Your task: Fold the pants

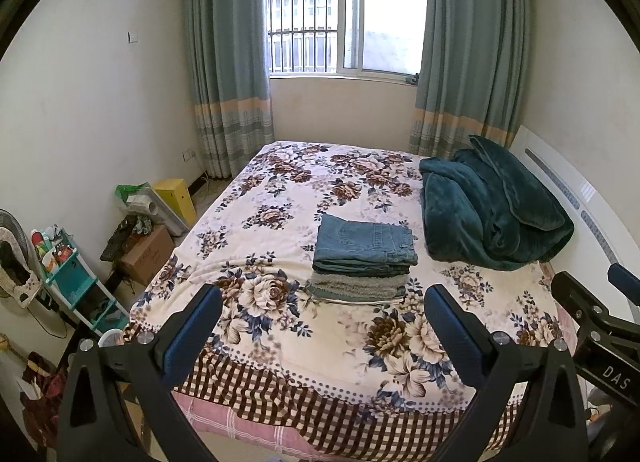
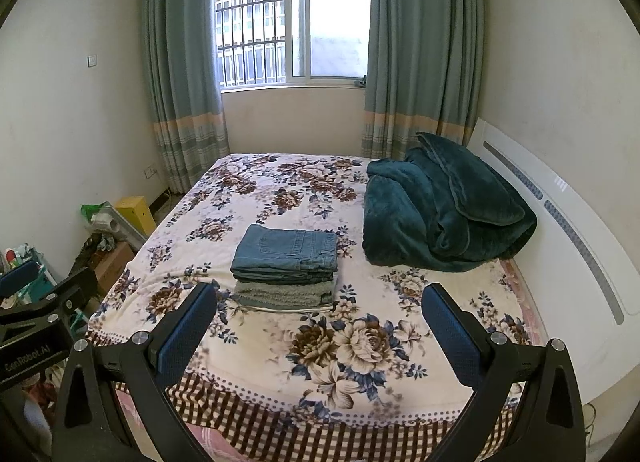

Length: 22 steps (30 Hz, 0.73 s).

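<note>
Folded blue denim pants (image 1: 364,246) (image 2: 286,250) lie on top of a folded grey garment (image 1: 356,288) (image 2: 284,296) in the middle of the floral bed (image 1: 280,190) (image 2: 256,198). My left gripper (image 1: 324,302) hovers open over the bed's near edge, short of the stack, with nothing between its blue pads. Equally open and empty, my right gripper (image 2: 320,300) is held back from the stack at the near edge. The right gripper's body (image 1: 596,318) shows at the right of the left wrist view; the left gripper's body (image 2: 44,314) shows at the left of the right wrist view.
A dark green plush blanket (image 1: 492,206) (image 2: 444,206) is heaped at the bed's right, against the white headboard (image 1: 580,198) (image 2: 552,202). Boxes, a yellow case (image 1: 176,194) and a turquoise shelf (image 1: 76,282) crowd the floor left of the bed. A curtained window (image 1: 344,14) lies beyond.
</note>
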Tool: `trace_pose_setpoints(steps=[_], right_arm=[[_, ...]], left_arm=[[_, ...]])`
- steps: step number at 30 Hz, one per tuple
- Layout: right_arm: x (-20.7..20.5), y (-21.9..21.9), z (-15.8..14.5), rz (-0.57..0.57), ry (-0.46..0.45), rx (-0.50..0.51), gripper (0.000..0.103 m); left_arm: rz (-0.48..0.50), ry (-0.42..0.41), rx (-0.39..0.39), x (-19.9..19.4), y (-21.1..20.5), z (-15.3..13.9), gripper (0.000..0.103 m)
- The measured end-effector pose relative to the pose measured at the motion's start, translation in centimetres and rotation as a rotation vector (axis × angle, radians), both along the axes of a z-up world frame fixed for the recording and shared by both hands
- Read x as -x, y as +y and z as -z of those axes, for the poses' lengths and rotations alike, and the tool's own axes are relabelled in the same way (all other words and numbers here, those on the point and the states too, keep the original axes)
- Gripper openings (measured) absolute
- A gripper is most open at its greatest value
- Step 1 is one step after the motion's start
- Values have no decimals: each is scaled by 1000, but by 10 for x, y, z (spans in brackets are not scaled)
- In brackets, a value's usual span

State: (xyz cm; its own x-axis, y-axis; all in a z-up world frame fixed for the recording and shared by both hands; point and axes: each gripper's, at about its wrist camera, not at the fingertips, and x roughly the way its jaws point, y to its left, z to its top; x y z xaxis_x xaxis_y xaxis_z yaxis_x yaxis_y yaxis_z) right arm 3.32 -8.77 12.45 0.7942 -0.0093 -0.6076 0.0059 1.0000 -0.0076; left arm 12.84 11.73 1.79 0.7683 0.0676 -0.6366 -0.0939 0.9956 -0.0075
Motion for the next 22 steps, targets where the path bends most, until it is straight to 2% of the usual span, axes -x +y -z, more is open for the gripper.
trace_pose_setpoints(steps=[22], right_arm=[[0,3,-1,-8,3,-3,103]], left_arm=[[-9,-10,-5,-1,1,-4,103]])
